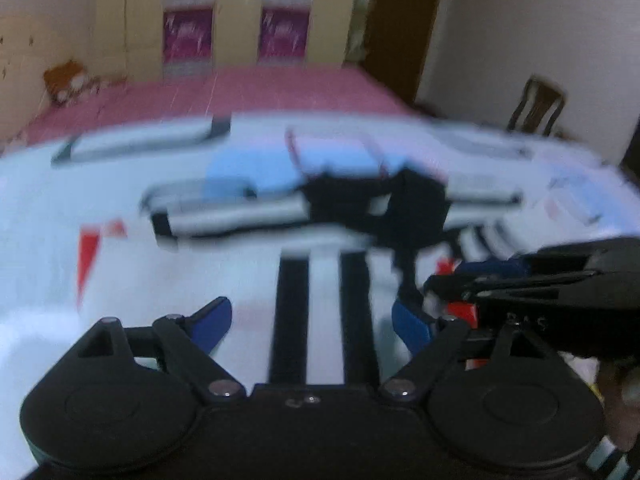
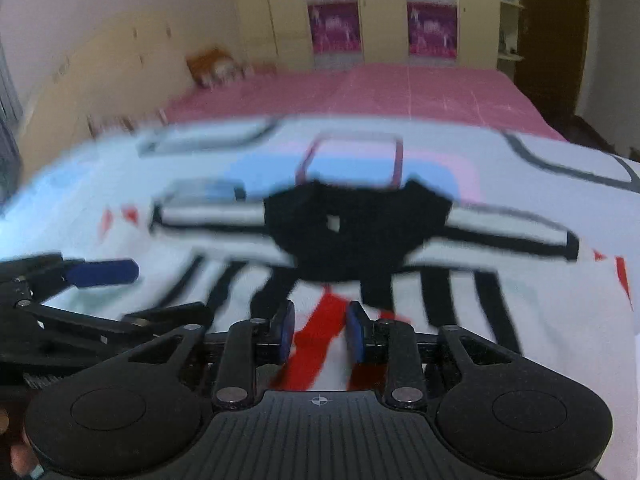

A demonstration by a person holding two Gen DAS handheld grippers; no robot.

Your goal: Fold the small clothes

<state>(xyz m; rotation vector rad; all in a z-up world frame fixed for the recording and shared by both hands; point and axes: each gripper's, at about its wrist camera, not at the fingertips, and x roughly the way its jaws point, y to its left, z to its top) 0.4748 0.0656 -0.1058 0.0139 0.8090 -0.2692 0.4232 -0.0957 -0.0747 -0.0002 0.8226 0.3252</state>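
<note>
Presently the task appears to be at an early stage. The black garment (image 2: 352, 232) lies at the centre of the right wrist view, spread on a printed sheet (image 2: 560, 320) that is white with black stripes and red marks. Its outline reads as a small top, with flaps jutting out at the upper left and upper right corners and a pale label near its middle. No fold can be made out in it, though motion blur prevents a firm finding. Judged from that, all folds remain to be done.

The left gripper (image 1: 312, 320), at lower centre of the left wrist view, has its blue fingertips (image 1: 212, 320) set wide apart over the striped sheet, with nothing between them. The right gripper (image 2: 320, 334), at lower centre of its own view, shows its jaws narrow but not closed, with a gap of red-and-white print visible between them. Whether they pinch the sheet cannot be told. Both grippers sit on the near side of the garment, apart from it.

Beyond the sheet, in the upper part of both views, lies a pink bed cover (image 2: 400, 92) and a wardrobe (image 2: 380, 12) with magenta panels. A wooden chair (image 1: 538, 106) stands at the upper right of the left wrist view.

No basket, box or other container is visible in either view.
</note>
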